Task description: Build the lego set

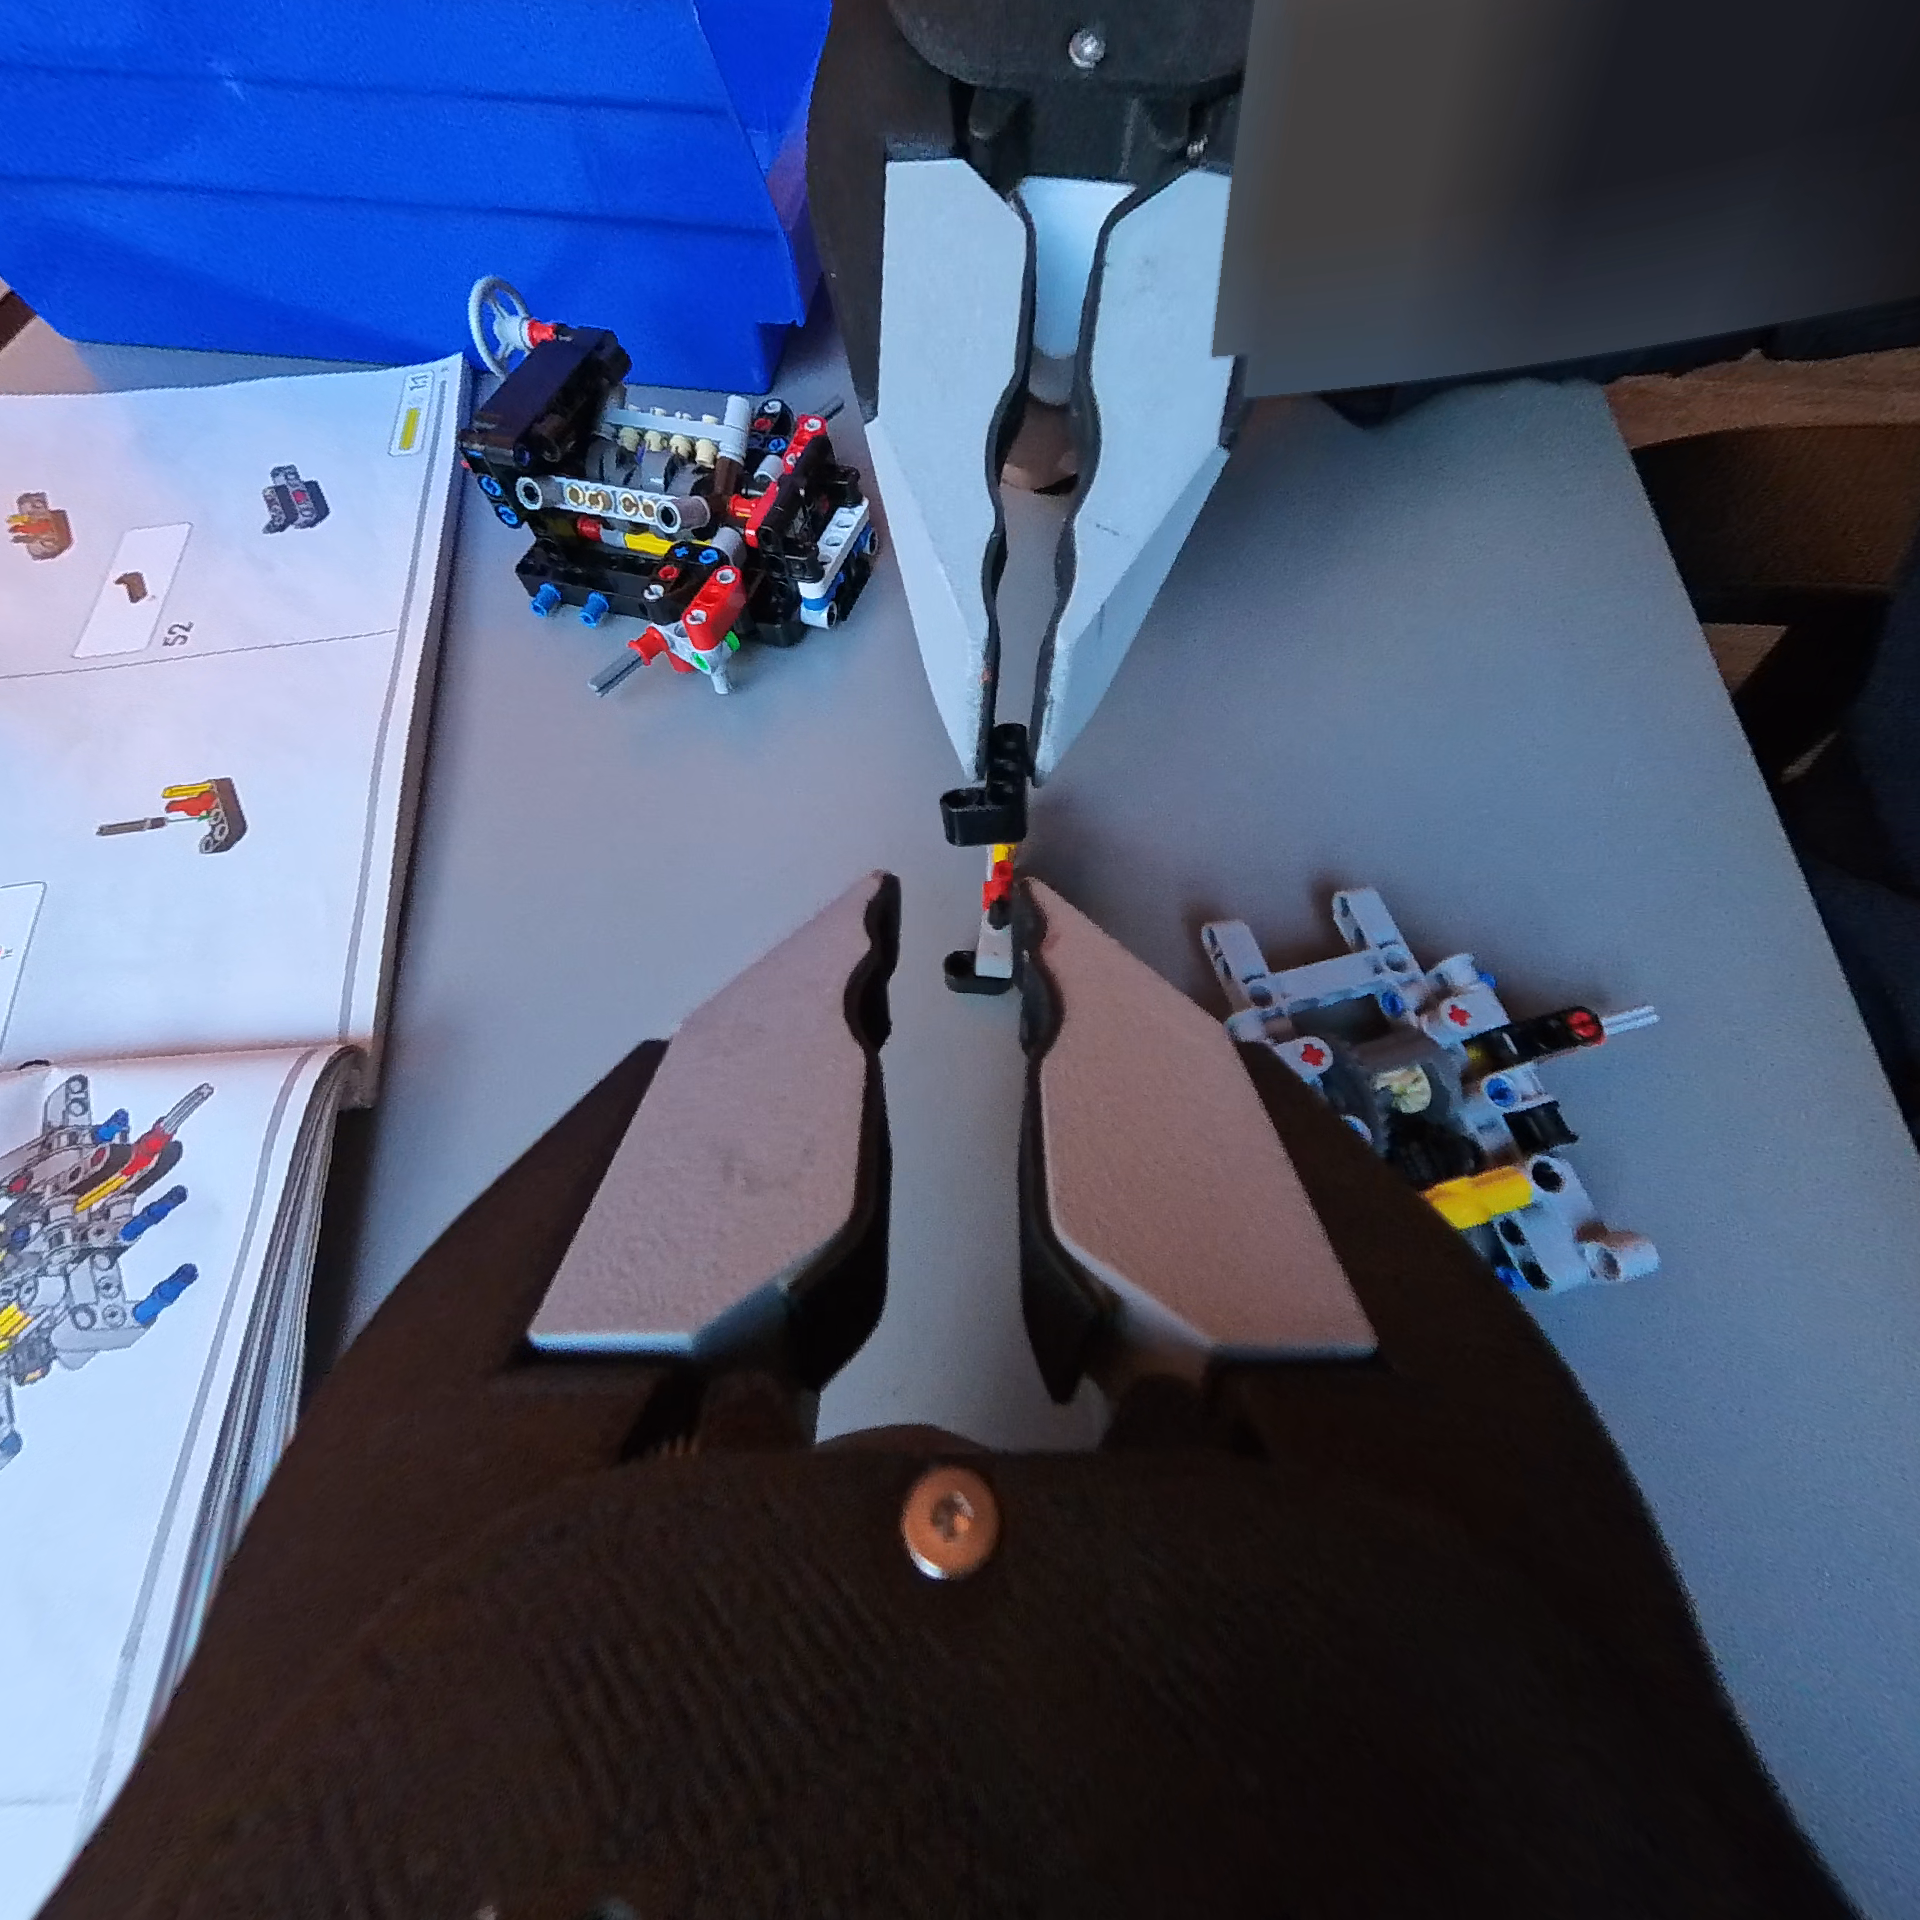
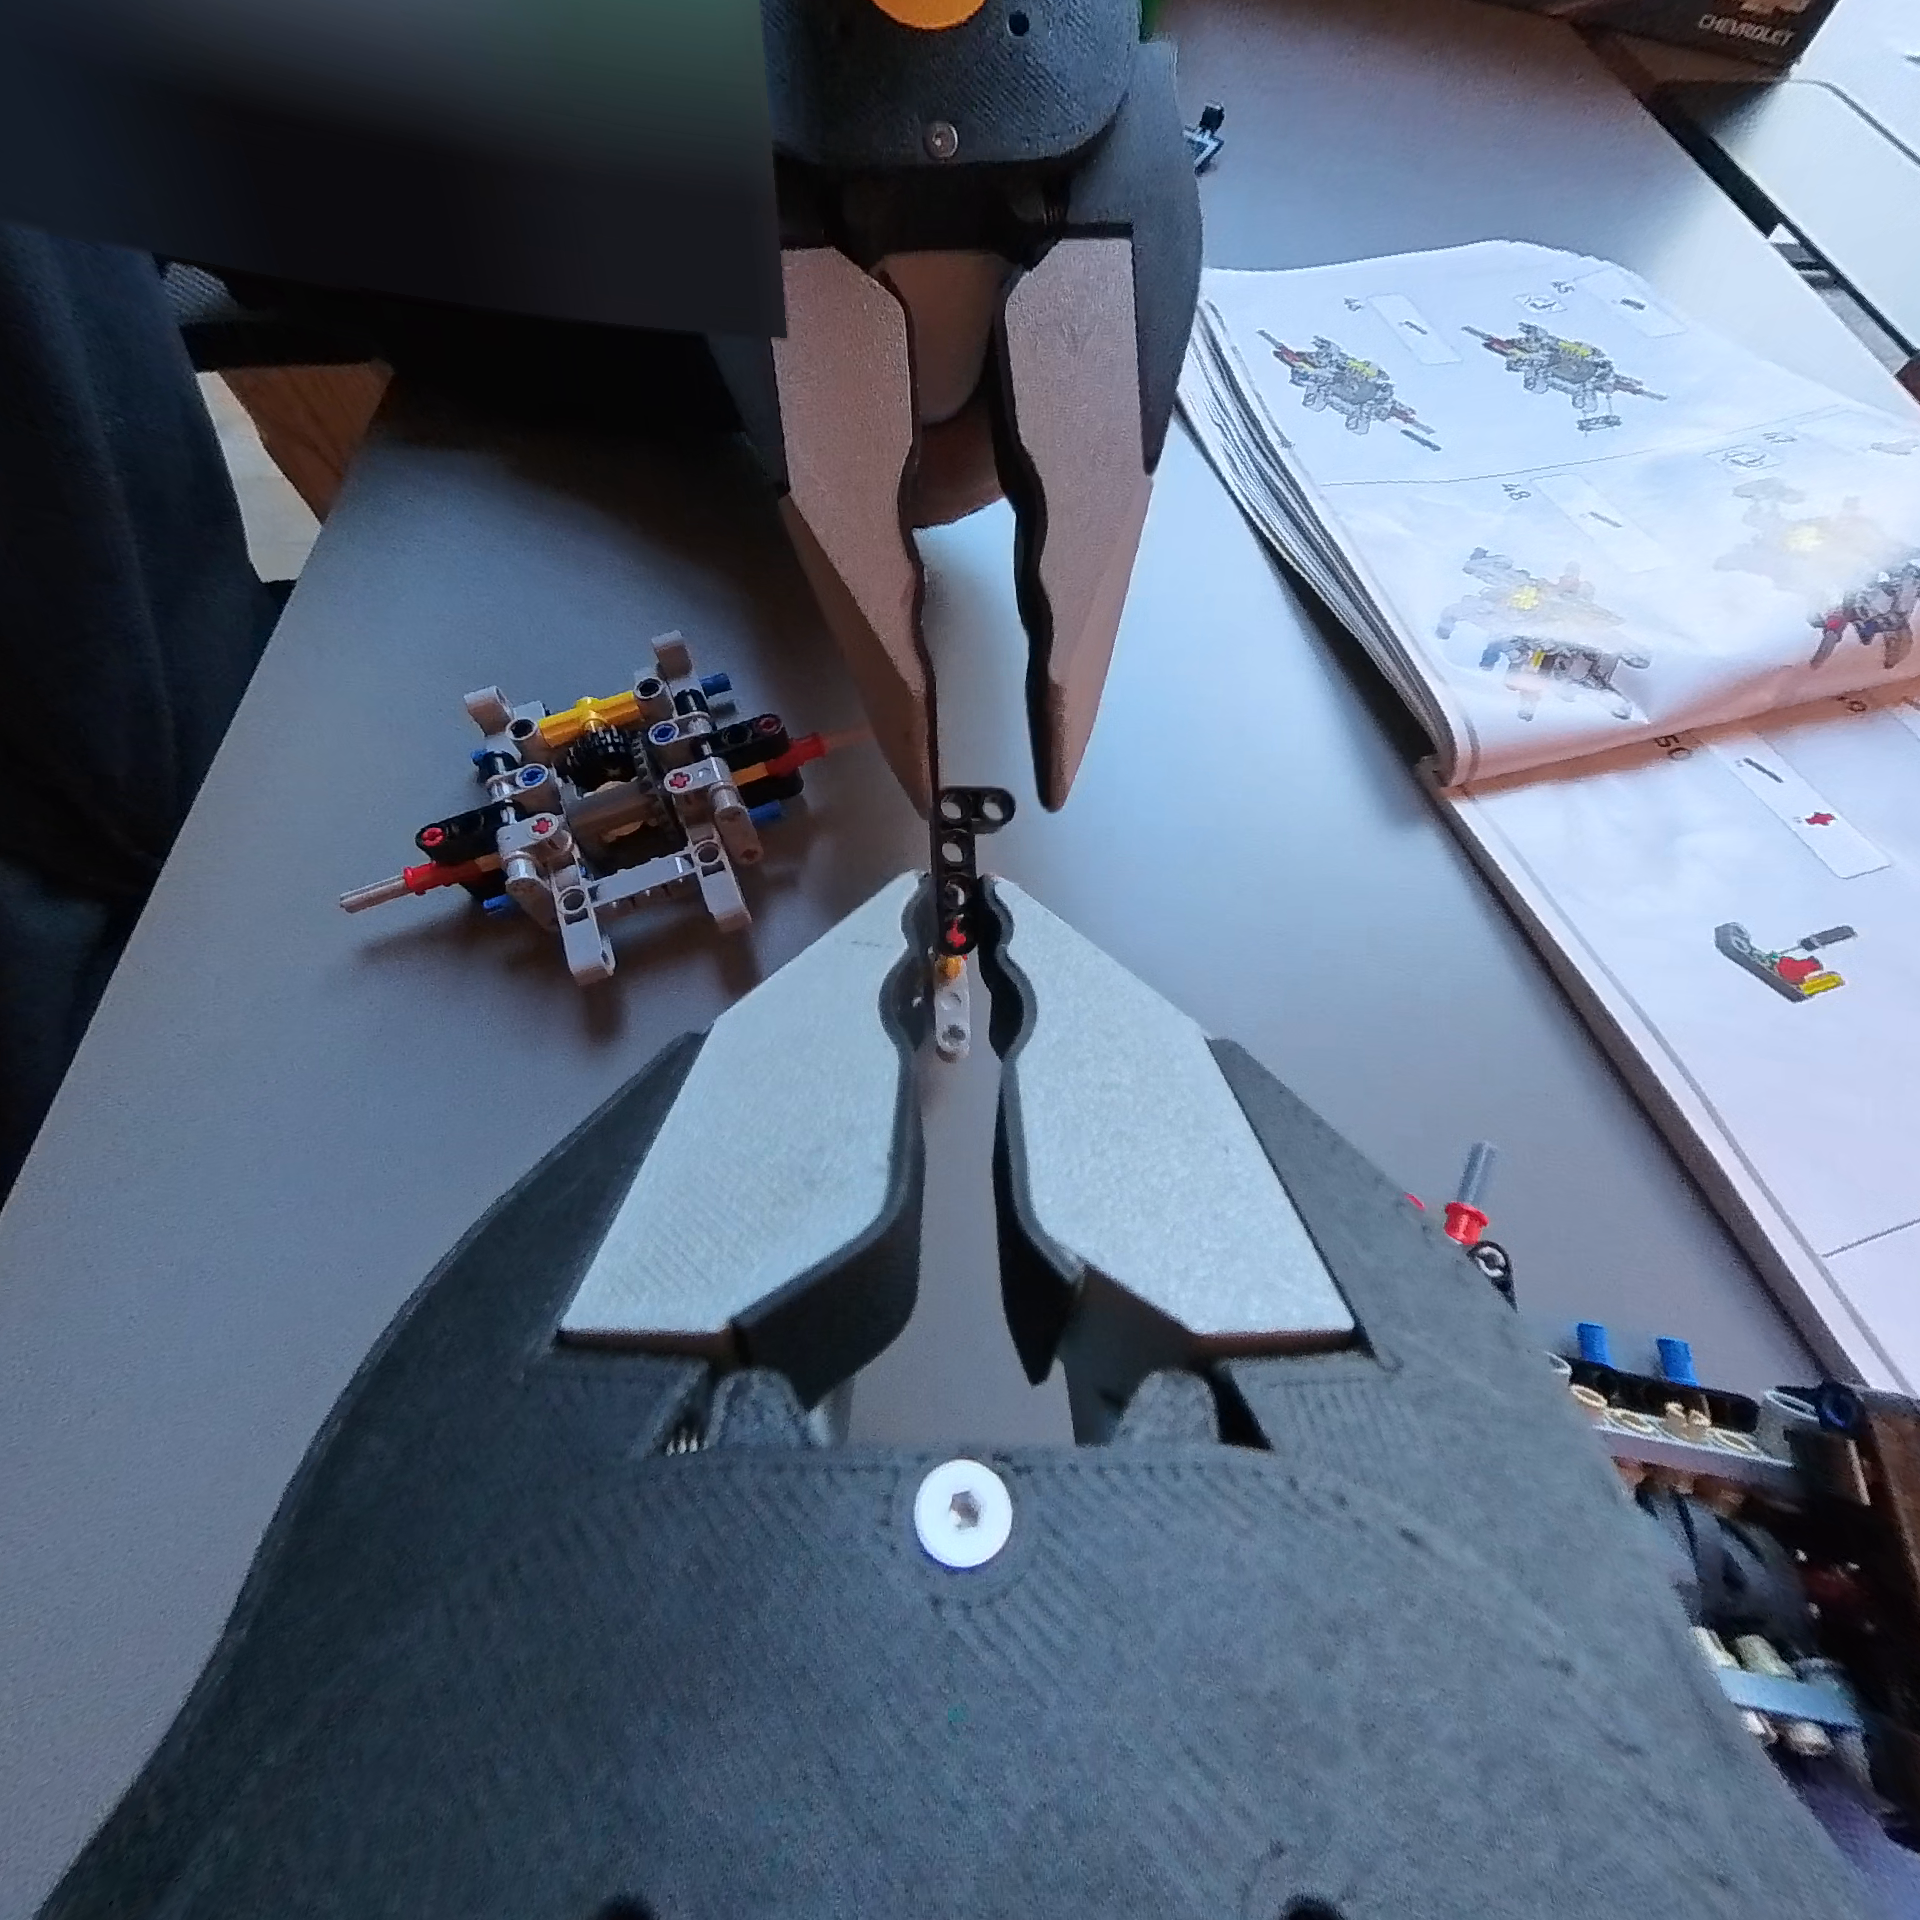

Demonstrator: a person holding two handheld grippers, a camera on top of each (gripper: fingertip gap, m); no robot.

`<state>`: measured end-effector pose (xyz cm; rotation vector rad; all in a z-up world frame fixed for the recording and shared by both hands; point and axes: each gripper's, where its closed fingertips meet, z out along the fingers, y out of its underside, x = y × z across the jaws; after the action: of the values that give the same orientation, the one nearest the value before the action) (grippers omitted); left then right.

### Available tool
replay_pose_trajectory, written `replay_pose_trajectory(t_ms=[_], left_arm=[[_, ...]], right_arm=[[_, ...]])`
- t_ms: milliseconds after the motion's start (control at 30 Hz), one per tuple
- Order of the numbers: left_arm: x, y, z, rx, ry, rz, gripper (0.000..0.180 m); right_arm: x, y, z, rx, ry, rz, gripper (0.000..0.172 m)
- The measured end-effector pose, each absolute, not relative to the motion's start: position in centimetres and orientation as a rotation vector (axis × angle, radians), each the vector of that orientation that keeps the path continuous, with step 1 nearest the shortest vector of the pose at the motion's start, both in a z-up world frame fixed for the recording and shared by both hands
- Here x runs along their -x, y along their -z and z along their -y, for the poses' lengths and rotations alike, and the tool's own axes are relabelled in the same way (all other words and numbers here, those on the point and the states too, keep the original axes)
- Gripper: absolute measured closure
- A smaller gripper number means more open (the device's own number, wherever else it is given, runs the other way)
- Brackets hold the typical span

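My right gripper point(image 2: 956, 883) is shut on a small brick assembly point(image 2: 956, 852) and holds it above the grey table point(image 1: 1351, 675). The assembly is a black holed beam with red and yellow pins and a pale beam. In the left wrist view the right gripper point(image 1: 1008, 771) pinches the assembly's black L-shaped end. My left gripper point(image 1: 956, 888) faces it with its jaws apart. The assembly's other end point(image 1: 994, 935) lies between its fingertips, close by the right finger point(image 1: 1039, 935) and clear of the left one. The left gripper point(image 2: 987, 805) also looks open in the right wrist view.
An open instruction booklet point(image 1: 208, 675) lies at the left, also in the right wrist view point(image 2: 1558, 520). A blue bin point(image 1: 395, 177) stands behind it. A black brick model point(image 1: 675, 509) and a grey brick frame point(image 1: 1423, 1081) sit on the table. The table's edge runs at the right. My left and right fingertips are right by each other.
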<state>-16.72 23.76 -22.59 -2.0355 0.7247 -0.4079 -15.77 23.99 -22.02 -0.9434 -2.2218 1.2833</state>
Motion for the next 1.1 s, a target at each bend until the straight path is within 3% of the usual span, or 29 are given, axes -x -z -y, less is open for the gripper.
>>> replay_pose_trajectory(t_ms=[1100], left_arm=[[15.3, 22.0, -23.5, 1.993, 0.400, -0.791, 0.168]], right_arm=[[15.6, 21.7, -23.2, 0.856, -1.158, 2.275, 0.168]])
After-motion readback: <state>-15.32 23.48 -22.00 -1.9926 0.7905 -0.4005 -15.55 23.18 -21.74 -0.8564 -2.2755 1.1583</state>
